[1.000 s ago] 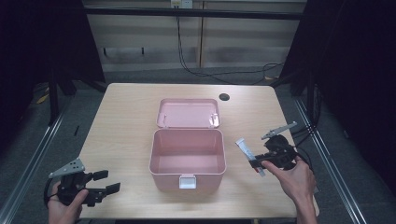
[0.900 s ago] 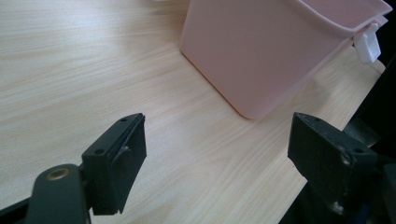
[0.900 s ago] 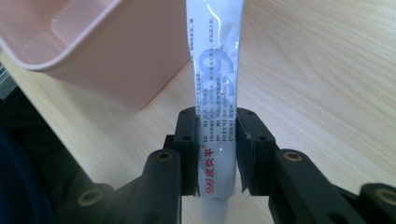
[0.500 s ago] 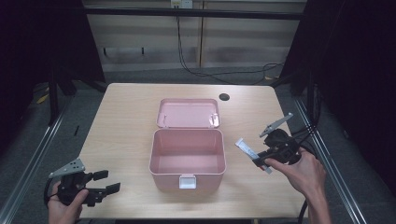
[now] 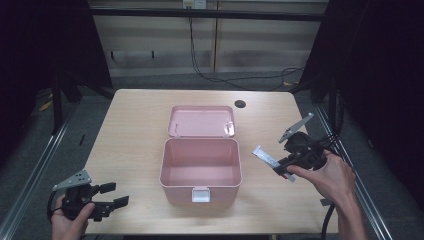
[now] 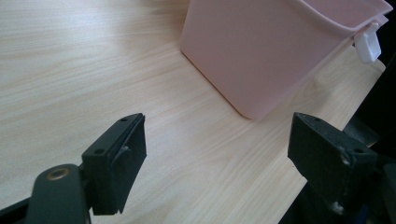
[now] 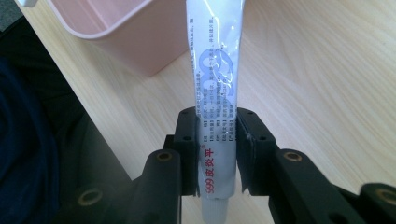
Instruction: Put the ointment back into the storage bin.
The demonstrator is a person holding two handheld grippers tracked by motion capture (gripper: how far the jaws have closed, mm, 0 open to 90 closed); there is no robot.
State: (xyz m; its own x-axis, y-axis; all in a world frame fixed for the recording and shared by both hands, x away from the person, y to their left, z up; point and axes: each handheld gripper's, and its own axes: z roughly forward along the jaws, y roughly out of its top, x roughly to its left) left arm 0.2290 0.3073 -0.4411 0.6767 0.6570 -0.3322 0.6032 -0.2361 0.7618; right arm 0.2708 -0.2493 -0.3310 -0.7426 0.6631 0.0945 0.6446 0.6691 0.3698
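A pink box (image 5: 201, 170) stands in the middle of the table with its lid (image 5: 201, 121) swung open behind it and a white latch at its front. To the right of the box, my right gripper (image 5: 283, 166) is lifted off the table and shut on a white ointment tube (image 5: 265, 156), which points toward the box. In the right gripper view the tube (image 7: 215, 93) runs up between the black pads (image 7: 248, 149). My left gripper (image 5: 111, 195) rests open at the table's front left corner; its jaws stand wide apart with the box wall (image 6: 275, 51) ahead.
A dark round hole (image 5: 240, 104) sits near the table's (image 5: 135, 130) far right edge. Cables hang behind the table. Metal rails run along both sides on the floor.
My right gripper has risen off the table with the tube in it. The left gripper has stayed where it was.
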